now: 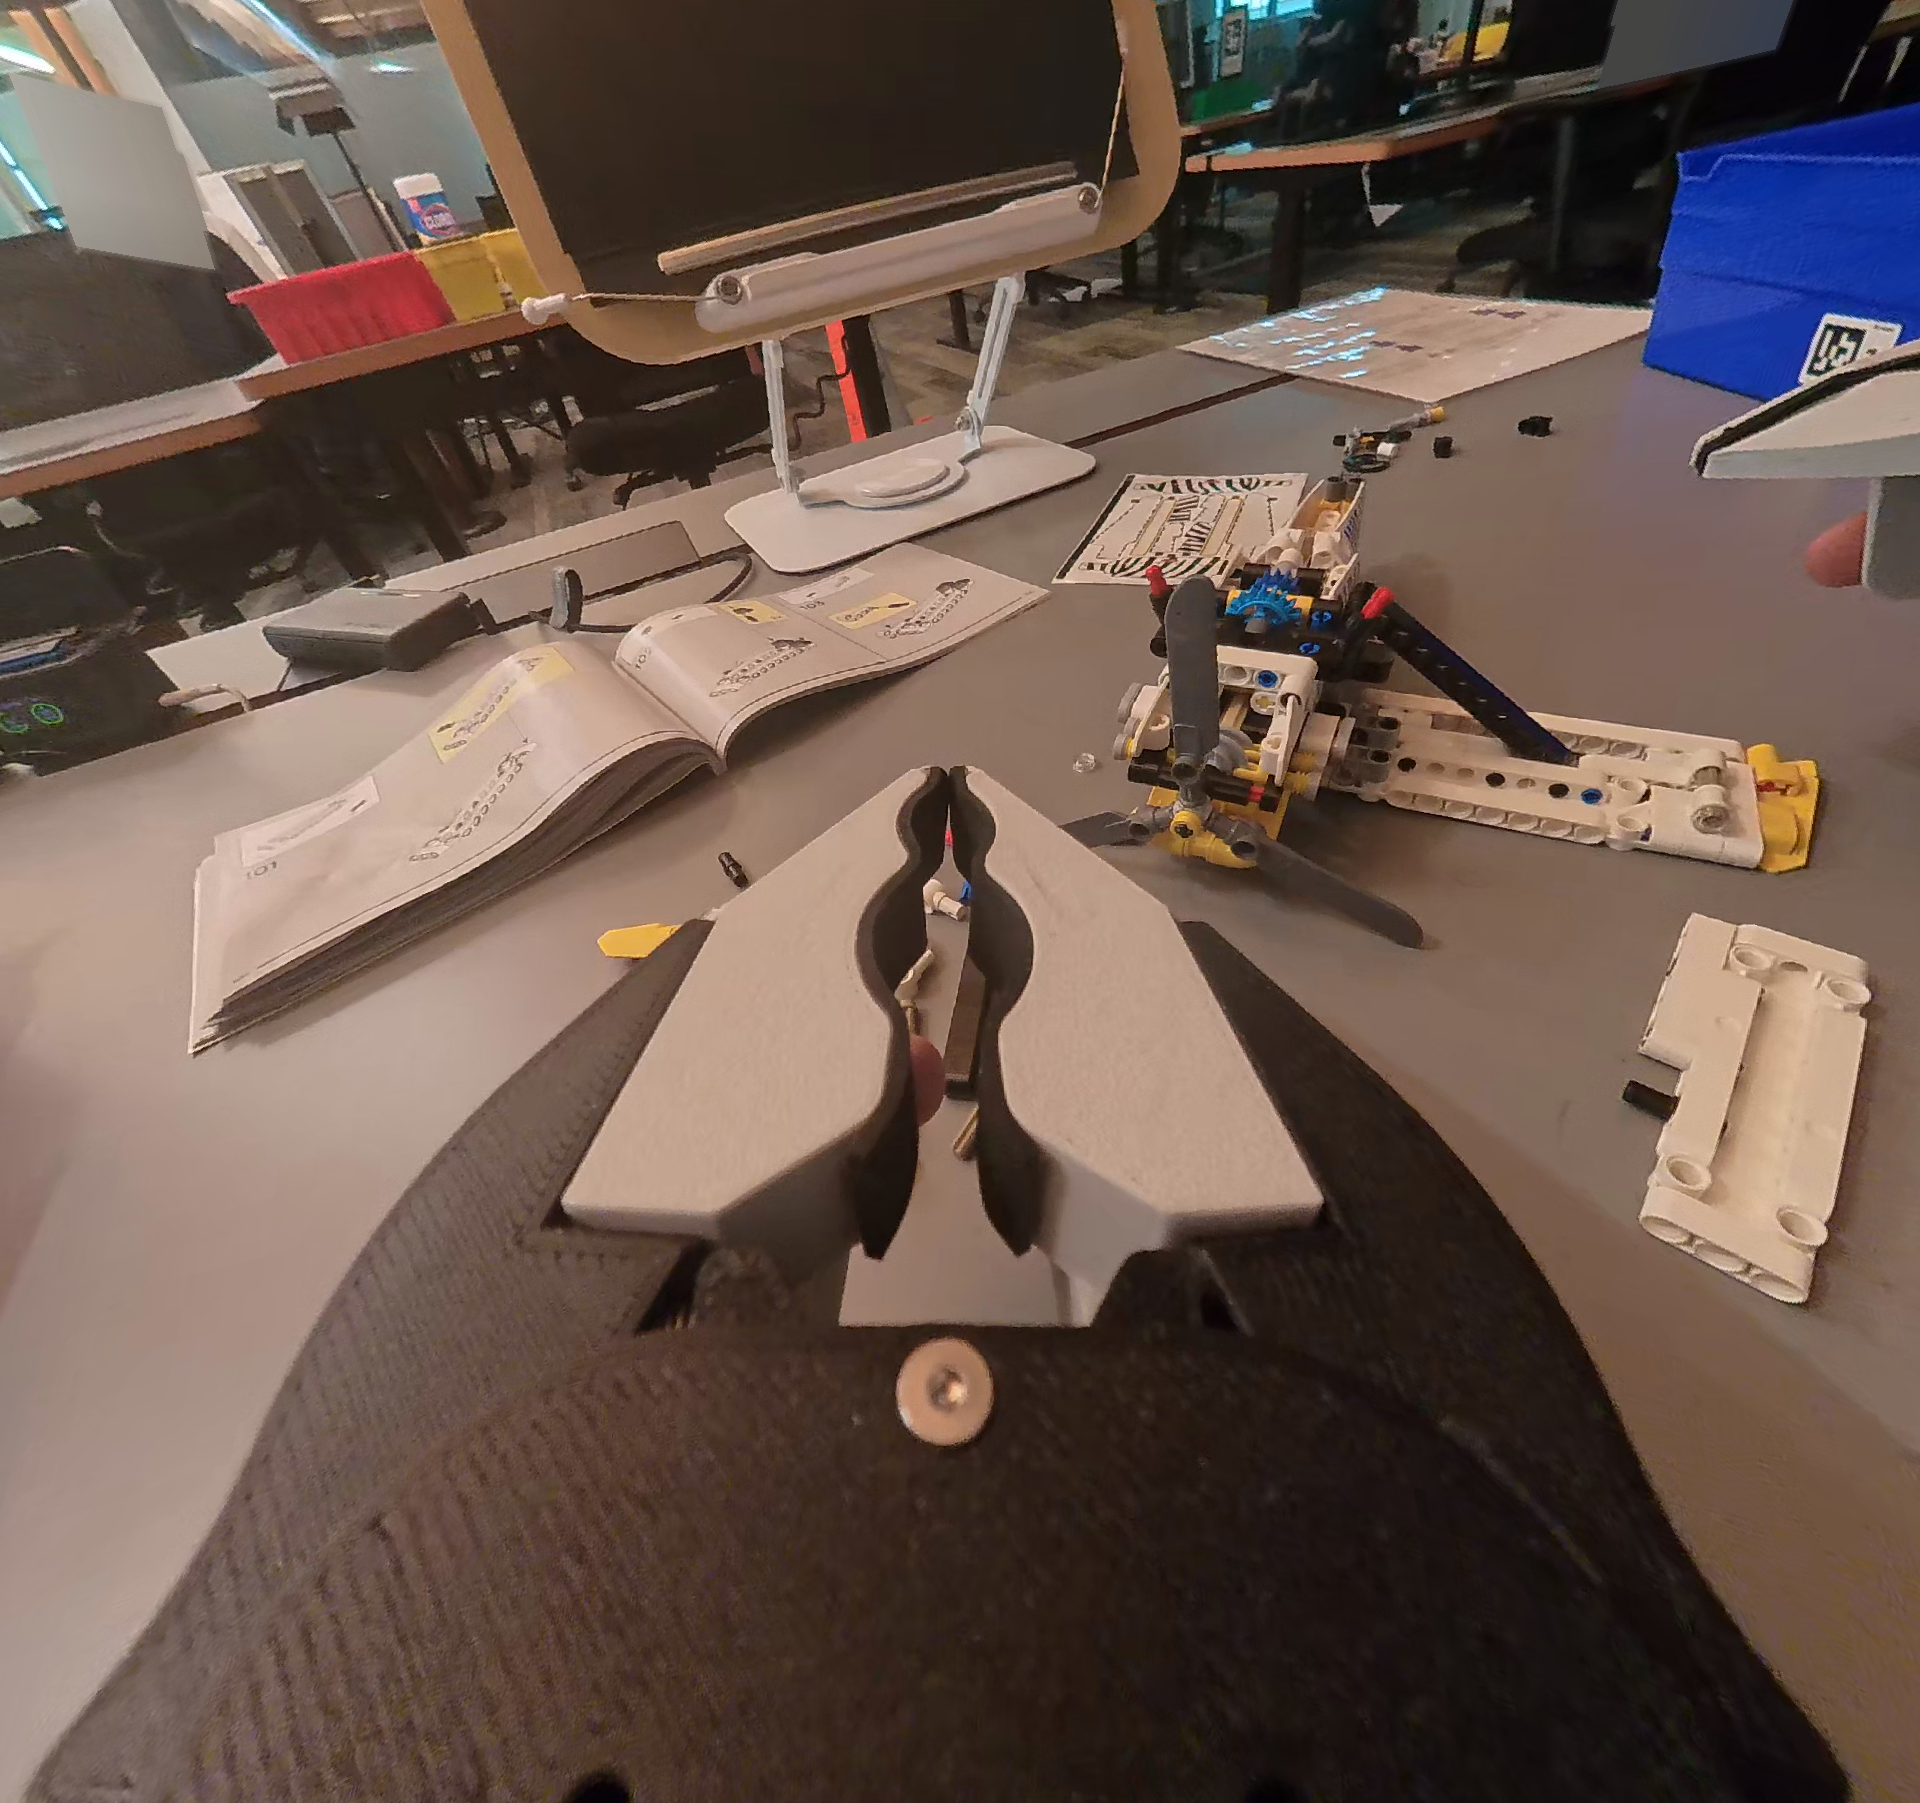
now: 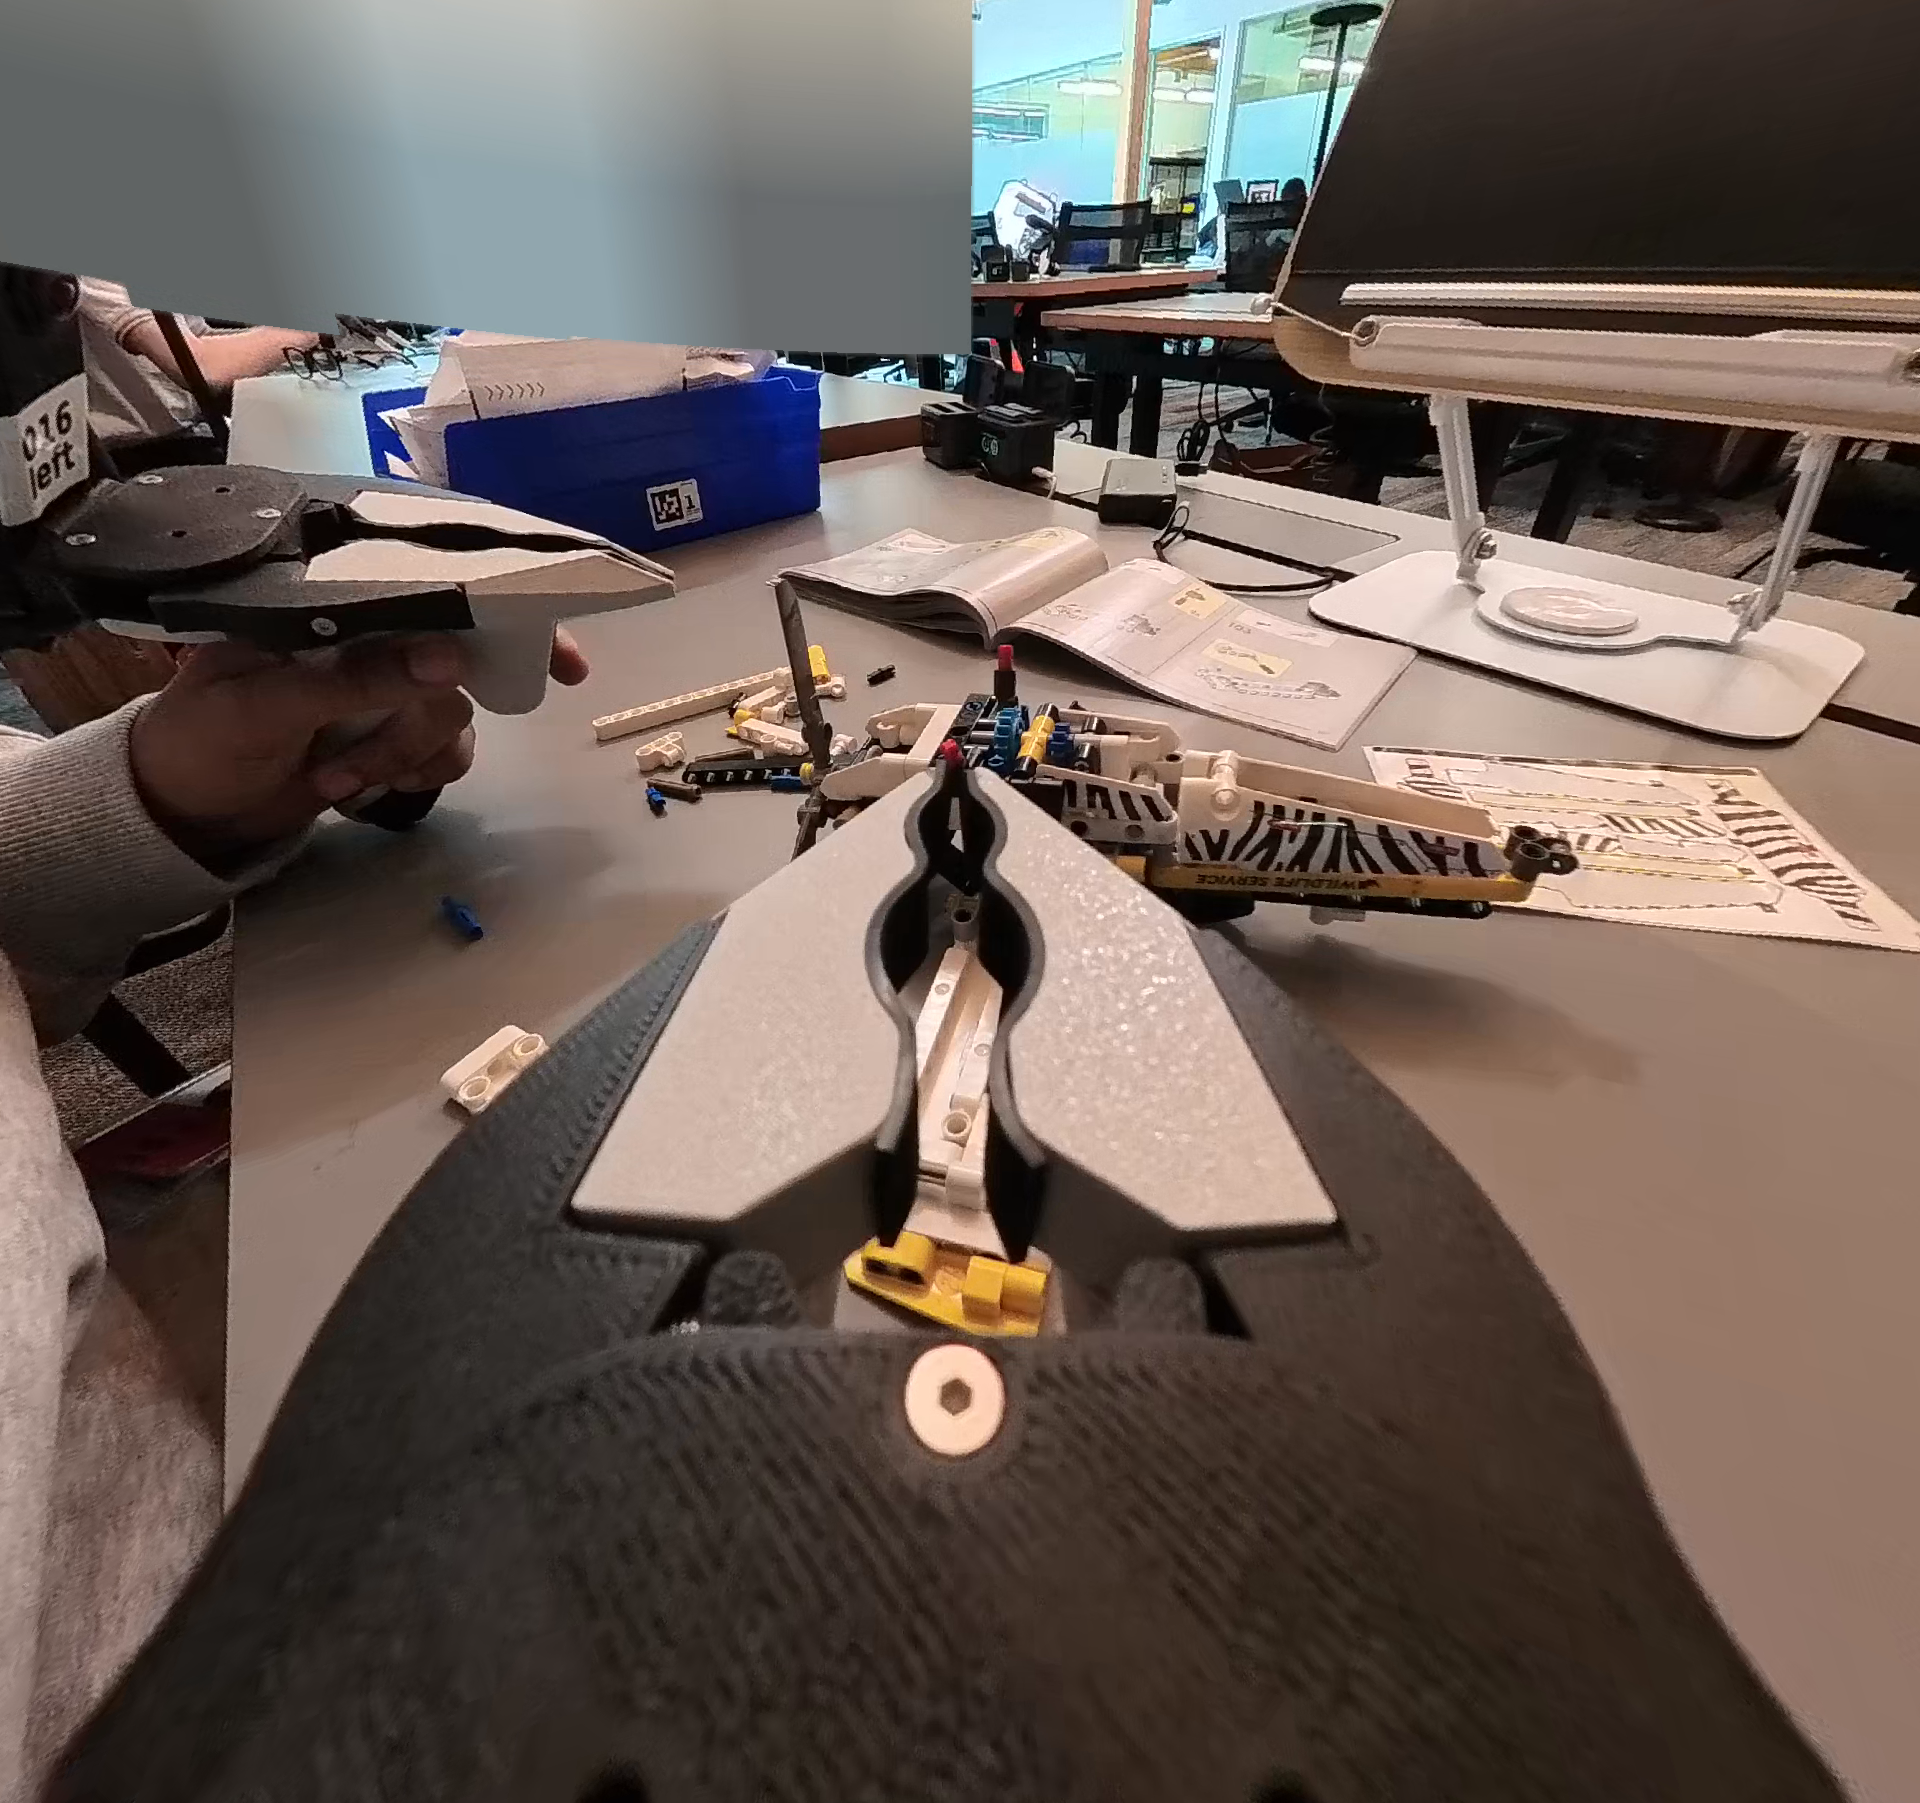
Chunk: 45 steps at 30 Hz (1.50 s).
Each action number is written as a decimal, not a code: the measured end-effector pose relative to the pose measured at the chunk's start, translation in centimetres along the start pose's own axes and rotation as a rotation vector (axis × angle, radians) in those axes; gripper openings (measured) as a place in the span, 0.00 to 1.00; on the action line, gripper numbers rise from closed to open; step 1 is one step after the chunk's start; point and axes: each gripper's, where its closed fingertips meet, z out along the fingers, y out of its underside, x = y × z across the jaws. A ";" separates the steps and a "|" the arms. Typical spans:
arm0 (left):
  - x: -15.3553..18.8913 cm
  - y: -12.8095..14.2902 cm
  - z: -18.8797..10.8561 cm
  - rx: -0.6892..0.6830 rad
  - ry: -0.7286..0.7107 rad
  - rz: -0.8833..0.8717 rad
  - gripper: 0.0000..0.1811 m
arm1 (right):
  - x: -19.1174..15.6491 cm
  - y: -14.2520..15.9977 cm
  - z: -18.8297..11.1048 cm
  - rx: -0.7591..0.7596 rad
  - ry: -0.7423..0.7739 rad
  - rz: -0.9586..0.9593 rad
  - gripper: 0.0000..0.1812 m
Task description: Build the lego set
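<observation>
The part-built lego plane (image 1: 1299,714) lies on the grey table, with a grey propeller, white wing beams and yellow tips. In the right wrist view it (image 2: 1195,818) shows zebra-striped panels. My left gripper (image 1: 951,779) is shut with nothing visible in it, hovering left of the plane over small loose pieces (image 1: 943,896). It also shows in the right wrist view (image 2: 665,581), held by a hand. My right gripper (image 2: 961,785) is shut and empty, above the plane's white wing. It shows raised at the right edge of the left wrist view (image 1: 1709,449). A white panel piece (image 1: 1756,1099) lies right of the plane.
An open instruction booklet (image 1: 571,766) lies left of the plane, a sticker sheet (image 1: 1184,527) behind it. A tablet stand (image 1: 914,496) and blue bin (image 1: 1797,247) stand at the back. Loose beams and pins (image 2: 727,714), a blue pin (image 2: 462,919) and a white piece (image 2: 494,1067) lie scattered. The tips of one gripper are about 20 cm away from the tips of the other. Left tips and right tips are each some 10 cm from the part-built lego plane (image 1: 1299,714).
</observation>
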 end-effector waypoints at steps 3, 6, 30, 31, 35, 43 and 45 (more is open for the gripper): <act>0.0 0.0 0.0 0.000 -0.001 0.002 0.00 | 0.0 0.0 0.0 0.001 0.000 0.000 0.00; 0.0 0.0 -0.1 0.001 -0.001 0.002 0.00 | 0.0 0.0 0.0 0.002 0.001 -0.001 0.00; 0.1 -0.2 -0.3 0.004 -0.001 -0.003 0.00 | 0.0 0.0 0.0 0.003 0.002 -0.002 0.00; 0.1 -0.2 -0.3 0.004 -0.001 -0.003 0.00 | 0.0 0.0 0.0 0.003 0.002 -0.003 0.00; 0.1 -0.2 -0.4 0.005 -0.001 -0.004 0.00 | 0.0 -0.1 0.0 0.004 0.002 -0.003 0.00; 0.0 -0.2 -0.4 0.006 -0.002 -0.006 0.00 | 0.0 0.0 0.0 0.003 0.002 -0.003 0.00; -0.1 -0.2 -0.4 0.005 -0.002 -0.013 0.00 | 0.0 0.0 0.0 -0.001 0.001 0.000 0.00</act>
